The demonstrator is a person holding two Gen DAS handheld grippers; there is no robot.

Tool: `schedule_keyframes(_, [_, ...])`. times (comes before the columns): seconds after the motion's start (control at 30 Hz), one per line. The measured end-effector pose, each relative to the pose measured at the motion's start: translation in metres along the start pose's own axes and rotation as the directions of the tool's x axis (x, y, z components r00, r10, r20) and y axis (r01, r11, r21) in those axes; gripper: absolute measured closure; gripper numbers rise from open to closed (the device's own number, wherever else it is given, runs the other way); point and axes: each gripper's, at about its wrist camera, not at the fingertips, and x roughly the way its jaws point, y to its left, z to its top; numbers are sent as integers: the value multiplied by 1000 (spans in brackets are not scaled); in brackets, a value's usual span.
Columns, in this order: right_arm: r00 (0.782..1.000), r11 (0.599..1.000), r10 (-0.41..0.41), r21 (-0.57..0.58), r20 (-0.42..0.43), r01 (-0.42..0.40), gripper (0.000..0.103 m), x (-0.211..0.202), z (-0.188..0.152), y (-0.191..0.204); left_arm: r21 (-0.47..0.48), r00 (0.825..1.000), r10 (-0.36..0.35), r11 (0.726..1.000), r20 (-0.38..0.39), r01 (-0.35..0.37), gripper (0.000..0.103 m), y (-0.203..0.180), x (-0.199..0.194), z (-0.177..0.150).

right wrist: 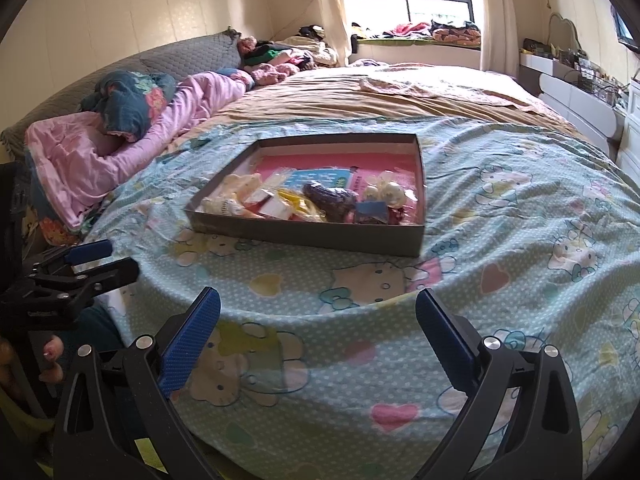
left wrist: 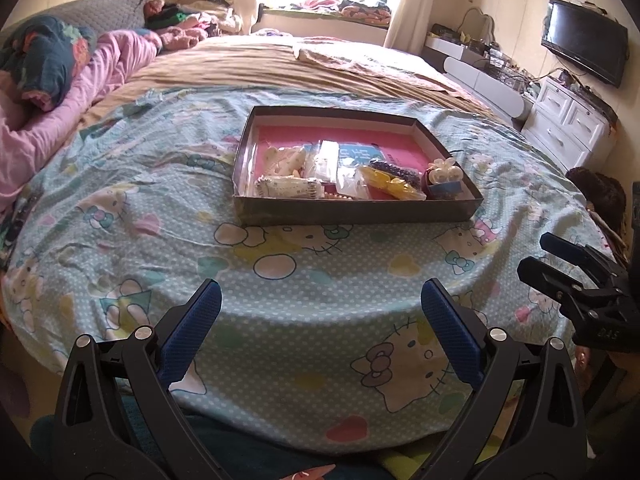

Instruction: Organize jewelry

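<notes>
Pillows and a pink quilt [left wrist: 72,120] lie heaped at the far left of the bed, against a grey quilted headboard [right wrist: 180,56]. Next comes the pale blue cartoon-cat sheet [left wrist: 160,208] spread across the near half of the bed, with a tan blanket [left wrist: 280,68] behind it. On that sheet, about midway across, sits a shallow dark cardboard box [left wrist: 352,212] with a pink lining. The jewelry is all inside it, crowded along the near wall: cream beaded pieces [left wrist: 286,162] at the left, clear plastic bags [left wrist: 328,160] beside them, a yellow item [left wrist: 386,182], a dark beaded strand [left wrist: 394,169], and at the right corner a small container topped with large pearls [left wrist: 444,178].

Left claw [left wrist: 320,300] hovers low over the near edge of the bed, its blue-padded fingers wide apart and holding nothing, well short of the box. Right claw [right wrist: 318,304] hangs at a similar height to its right, fingers likewise spread and empty; in the left wrist view its fingers also look parted.

Farther right stand a white drawer unit [left wrist: 568,128] and a wall-mounted television [left wrist: 584,46].
</notes>
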Motion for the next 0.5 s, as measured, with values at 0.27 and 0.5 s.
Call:
schedule_keyframes(0.27, [992, 987, -127, 103, 15, 125, 5, 16, 18, -63, -167, 989, 141, 975, -44, -146, 10, 66, 22, 32])
schedule_keyframes(0.5, [925, 902, -373, 208, -69, 379, 5, 53, 47, -187, -219, 890, 418, 865, -180, -450, 10, 180, 85, 91])
